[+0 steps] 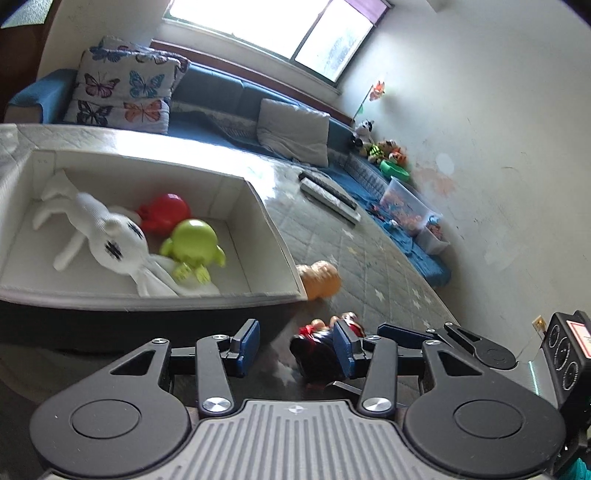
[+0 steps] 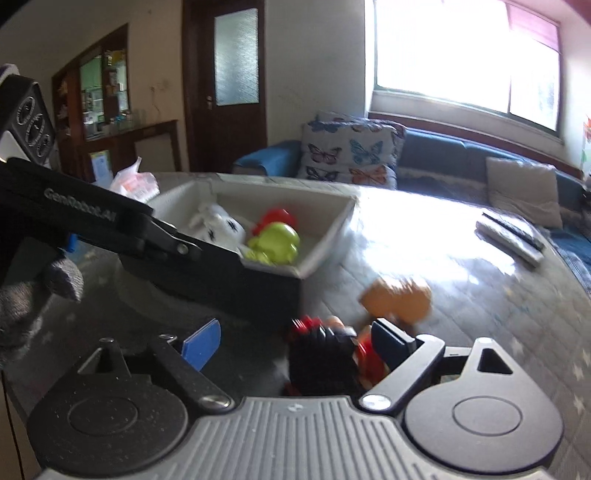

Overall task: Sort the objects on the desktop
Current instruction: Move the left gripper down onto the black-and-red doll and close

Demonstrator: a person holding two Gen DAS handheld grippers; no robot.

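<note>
Two grippers over a glass-topped table (image 1: 369, 258), both jaws spread and grasping nothing. Left gripper (image 1: 295, 345) near the box's front wall, blue pads apart, nothing between them but bare tabletop; dark doll (image 1: 317, 350) partly behind the right pad, contact impossible to tell. Right gripper (image 2: 295, 343) just right of the left one, pads wide apart, the doll (image 2: 325, 354) lying low between them, close to the right pad, not pinched. Orange toy (image 1: 321, 278) on the table just beyond the doll, right beside the box's near right corner; blurred in the right wrist view (image 2: 399, 299). White box (image 1: 258, 206) to the left, holding three things: white rabbit (image 1: 107, 236) stretched across the floor, red toy (image 1: 166, 212) toward the far side, green toy (image 1: 194, 247) nearer, touching the rabbit. Same box (image 2: 325, 240) in the right wrist view, partly hidden by the left gripper's dark arm, a grey-gloved hand (image 2: 22, 306) at the far left edge. Farther right on the table, a flat grey bundle (image 1: 328, 195). Beyond the table, a blue sofa (image 1: 221, 85) with a butterfly cushion (image 1: 122, 88) under a bright window (image 1: 273, 29).
</note>
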